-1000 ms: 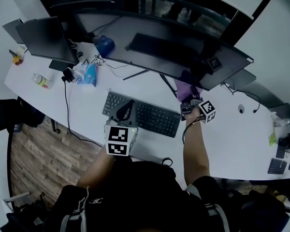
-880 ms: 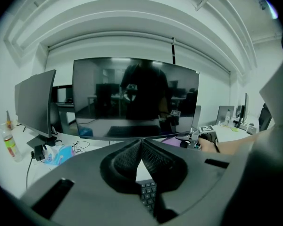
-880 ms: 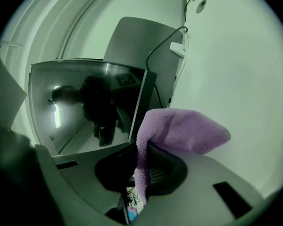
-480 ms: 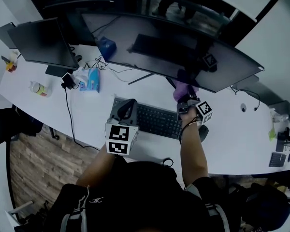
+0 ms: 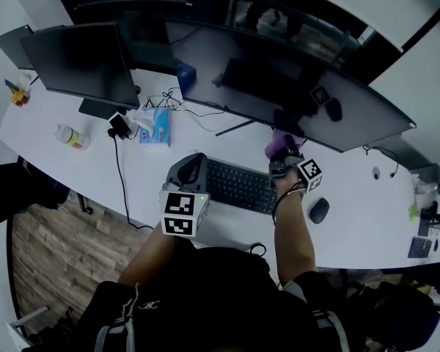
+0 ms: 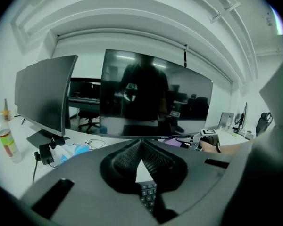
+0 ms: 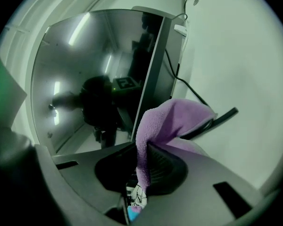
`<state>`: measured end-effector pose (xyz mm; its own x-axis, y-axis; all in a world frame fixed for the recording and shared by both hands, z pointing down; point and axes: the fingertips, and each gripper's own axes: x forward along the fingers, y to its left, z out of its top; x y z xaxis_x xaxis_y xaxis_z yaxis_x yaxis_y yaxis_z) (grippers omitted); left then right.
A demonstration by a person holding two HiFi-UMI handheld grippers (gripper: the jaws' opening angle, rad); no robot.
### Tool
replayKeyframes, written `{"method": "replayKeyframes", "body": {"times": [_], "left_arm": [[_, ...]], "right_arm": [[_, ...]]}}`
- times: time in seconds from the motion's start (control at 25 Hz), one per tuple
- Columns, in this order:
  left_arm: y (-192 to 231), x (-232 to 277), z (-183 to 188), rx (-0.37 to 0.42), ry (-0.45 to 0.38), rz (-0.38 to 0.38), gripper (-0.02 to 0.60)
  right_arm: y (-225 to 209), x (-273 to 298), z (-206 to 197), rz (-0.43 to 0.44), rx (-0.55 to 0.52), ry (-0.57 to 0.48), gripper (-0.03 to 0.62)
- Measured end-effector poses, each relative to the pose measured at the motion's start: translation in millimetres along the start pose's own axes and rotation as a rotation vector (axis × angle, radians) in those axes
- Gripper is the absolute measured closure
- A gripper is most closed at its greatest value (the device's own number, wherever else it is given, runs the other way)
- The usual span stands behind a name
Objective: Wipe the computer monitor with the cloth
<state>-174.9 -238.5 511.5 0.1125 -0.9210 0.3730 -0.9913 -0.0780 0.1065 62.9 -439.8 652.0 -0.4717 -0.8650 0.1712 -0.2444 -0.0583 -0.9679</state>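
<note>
The wide curved monitor (image 5: pixel 293 86) stands dark across the back of the white desk (image 5: pixel 367 226). My right gripper (image 5: pixel 282 151) is shut on a purple cloth (image 5: pixel 281 139), held just below the screen's lower edge, near the stand. In the right gripper view the cloth (image 7: pixel 167 121) rises from between the jaws of the right gripper (image 7: pixel 144 149), close to the screen (image 7: pixel 94 79). My left gripper (image 5: pixel 191 169) hovers over the left end of the keyboard (image 5: pixel 238 185). In its own view the left gripper (image 6: pixel 140 145) is shut with nothing in it, facing the monitor (image 6: pixel 155 98).
A second dark monitor (image 5: pixel 81 61) stands at the left. A blue tissue pack (image 5: pixel 155 125), cables and a plug (image 5: pixel 119 127) lie beside it, with a small bottle (image 5: pixel 70 134) near the desk's left edge. A mouse (image 5: pixel 319 210) lies right of the keyboard.
My right gripper with the cloth has shifted a little left along the monitor's lower edge, and the mouse now shows beside it. The left gripper has stayed over the keyboard.
</note>
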Motion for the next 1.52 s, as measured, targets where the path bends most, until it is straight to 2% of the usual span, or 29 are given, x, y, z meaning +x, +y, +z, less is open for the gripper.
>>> {"method": "replayKeyframes", "body": {"times": [0.2,0.36,0.52,0.8,1.04,1.52], "left_arm": [[37,-10,3,-0.031,-0.030,0.016,0.572],[72,-19,-3,-0.047,-0.040,0.019,0.572],[115,-27,-1,-0.071,-0.084,0.018,0.571],[194,-47,4,-0.050,-0.121,0.006,0.571],[250,-60,16,-0.019,-0.133,-0.004,0.569],[304,-64,31,0.004,-0.107,-0.011,0.569]], "right_arm": [[13,14,-37,0.026,-0.009,0.023,0.536],[21,30,-78,0.039,-0.033,0.055,0.536],[30,51,-121,0.061,-0.049,0.073,0.536],[54,84,-202,0.088,-0.063,0.082,0.536],[71,111,-258,0.076,-0.054,0.088,0.536],[92,147,-328,0.083,-0.051,0.134,0.536]]}}
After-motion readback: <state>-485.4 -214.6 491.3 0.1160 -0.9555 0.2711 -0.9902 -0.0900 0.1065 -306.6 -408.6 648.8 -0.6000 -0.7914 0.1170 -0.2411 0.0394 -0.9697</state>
